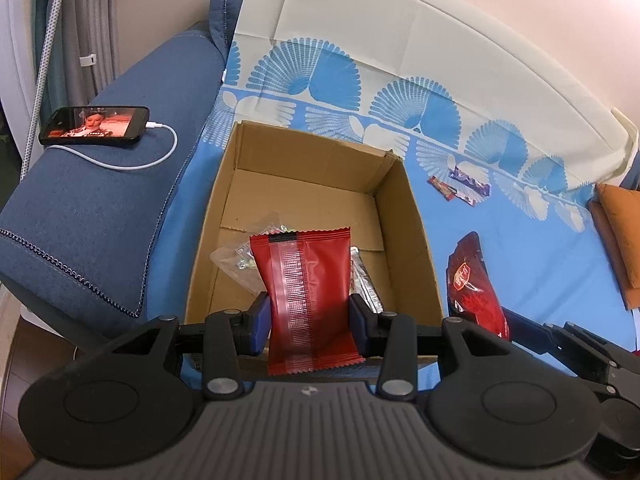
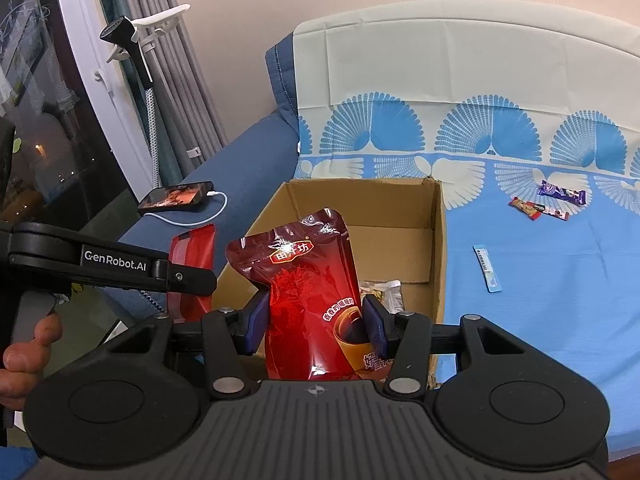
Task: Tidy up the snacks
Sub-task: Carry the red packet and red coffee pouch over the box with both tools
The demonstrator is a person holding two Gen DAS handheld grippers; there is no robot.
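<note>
My left gripper [image 1: 309, 322] is shut on a plain red snack packet [image 1: 306, 292] and holds it upright over the near edge of an open cardboard box [image 1: 404, 216]. Clear and silver wrapped snacks [image 1: 240, 264] lie inside the box. My right gripper [image 2: 314, 326] is shut on a glossy dark red pouch [image 2: 304, 280] with a cup printed on it, held at the near edge of the same box [image 2: 438, 240]. The pouch also shows in the left wrist view [image 1: 474, 284]. The red packet shows at the left of the right wrist view [image 2: 192, 264].
The box stands on a blue and white cloth [image 2: 560, 280] over a sofa. Small snack bars [image 2: 548, 202] and a blue sachet [image 2: 488, 268] lie on the cloth to the right. A phone [image 1: 94, 125] on a charging cable rests on the blue armrest. An orange cushion [image 1: 620, 232] is far right.
</note>
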